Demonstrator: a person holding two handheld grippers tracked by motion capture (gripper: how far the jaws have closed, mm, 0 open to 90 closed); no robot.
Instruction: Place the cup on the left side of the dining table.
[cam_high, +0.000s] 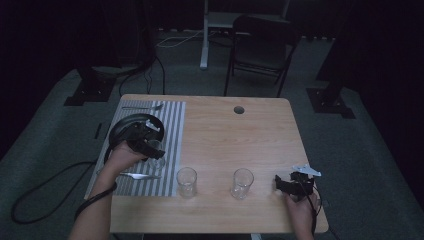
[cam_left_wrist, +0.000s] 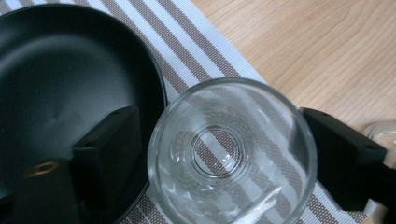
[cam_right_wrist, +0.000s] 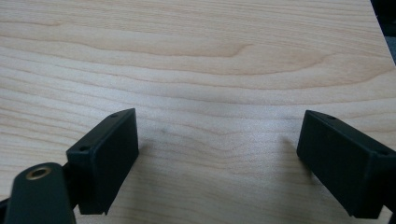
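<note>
A dark room holds a light wooden counter (cam_high: 225, 135) with a striped mat (cam_high: 170, 125) on its left part. On the mat sits a black plate (cam_high: 122, 127), and just beside it stands a clear glass (cam_left_wrist: 232, 151). The left gripper (cam_high: 150, 150) is over this glass; its jaws stand open on both sides of the rim, with small gaps. Two more glasses (cam_high: 187, 181) stand near the front edge. The right gripper (cam_high: 280, 182) rests on bare wood with its jaws wide open and nothing between them.
</note>
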